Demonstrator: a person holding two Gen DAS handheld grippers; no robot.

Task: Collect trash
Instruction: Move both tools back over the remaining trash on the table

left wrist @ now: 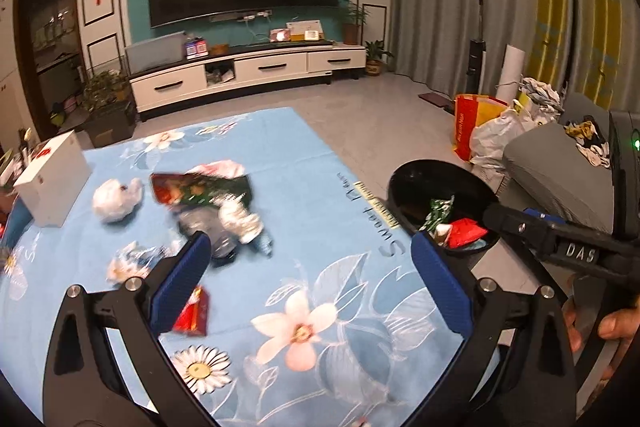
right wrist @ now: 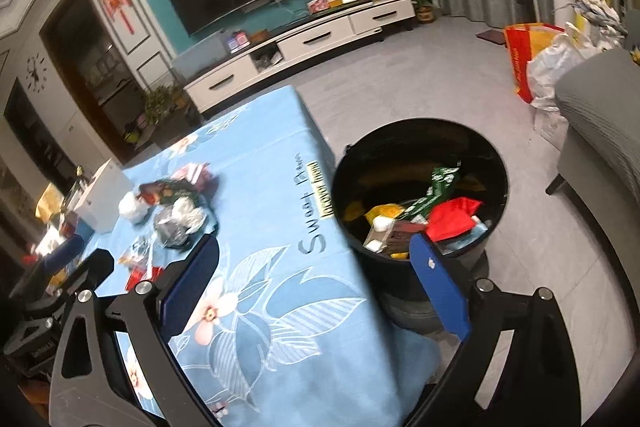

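Trash lies on a blue floral tablecloth: a dark snack wrapper, a white crumpled tissue, a silver foil wad, a clear wrapper and a small red wrapper. My left gripper is open and empty above the cloth, its left finger over the red wrapper. A black bin beside the table holds red, green and yellow wrappers; it also shows in the left wrist view. My right gripper is open and empty, between the table edge and the bin.
A white box stands at the table's left edge. A grey sofa and bags are to the right. A TV cabinet stands across the grey floor. The right gripper's body reaches over the bin.
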